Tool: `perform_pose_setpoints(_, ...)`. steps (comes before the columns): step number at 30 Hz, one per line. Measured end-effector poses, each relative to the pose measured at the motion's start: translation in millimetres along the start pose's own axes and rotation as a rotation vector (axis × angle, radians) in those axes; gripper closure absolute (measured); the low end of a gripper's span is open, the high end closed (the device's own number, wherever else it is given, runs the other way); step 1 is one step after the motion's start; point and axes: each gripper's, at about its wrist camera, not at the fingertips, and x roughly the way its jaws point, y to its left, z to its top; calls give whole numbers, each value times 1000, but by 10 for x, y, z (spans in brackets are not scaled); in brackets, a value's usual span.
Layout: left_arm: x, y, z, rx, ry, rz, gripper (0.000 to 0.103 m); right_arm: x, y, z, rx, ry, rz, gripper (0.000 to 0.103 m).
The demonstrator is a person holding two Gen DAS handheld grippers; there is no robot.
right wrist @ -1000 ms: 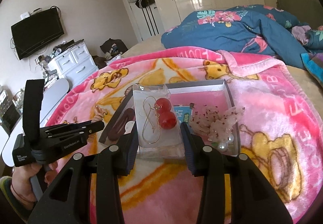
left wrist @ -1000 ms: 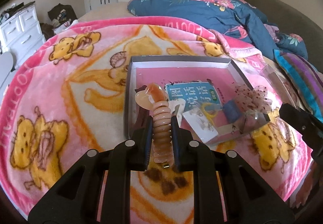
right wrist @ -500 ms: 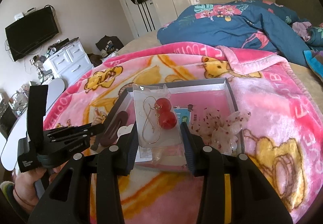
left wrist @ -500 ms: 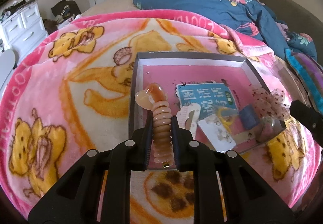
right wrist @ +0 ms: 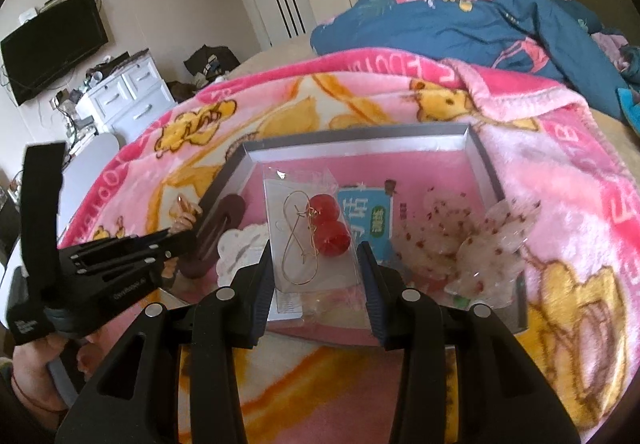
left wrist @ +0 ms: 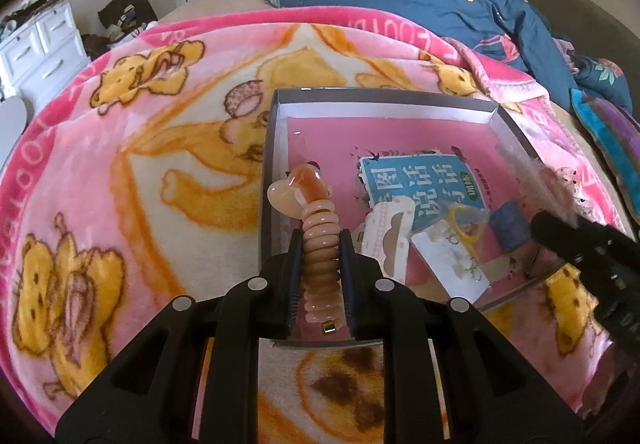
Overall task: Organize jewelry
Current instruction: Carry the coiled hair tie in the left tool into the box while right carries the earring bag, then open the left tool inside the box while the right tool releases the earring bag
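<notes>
Over a grey tray [left wrist: 276, 148] on the bed, the left gripper [left wrist: 321, 276] clamps a coiled peach hair tie [left wrist: 320, 260]; the right gripper [right wrist: 316, 264] pinches an earring packet [right wrist: 310, 240] (red beads).

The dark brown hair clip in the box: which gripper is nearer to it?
Left. The left gripper, holding the coiled hair tie, has its tip right beside the dark brown hair clip. The right gripper, holding the earring packet, is farther right.

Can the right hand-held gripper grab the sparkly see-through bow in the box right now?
Probably not yet. The right hand-held gripper is shut on the earring packet, so it is full. The bow lies uncovered just to its right in the box.
</notes>
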Motion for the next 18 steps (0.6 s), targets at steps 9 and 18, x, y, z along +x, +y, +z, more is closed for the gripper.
perform_pose_setpoints(9, 71, -42, -29, 24, 20, 4, 92, 145, 16, -104, 0, 21, -5, 52)
perform_pose_setpoints(18, 25, -92, -34, 36, 1, -7, 75, -318, -156, -161, 46, -52, -33, 36)
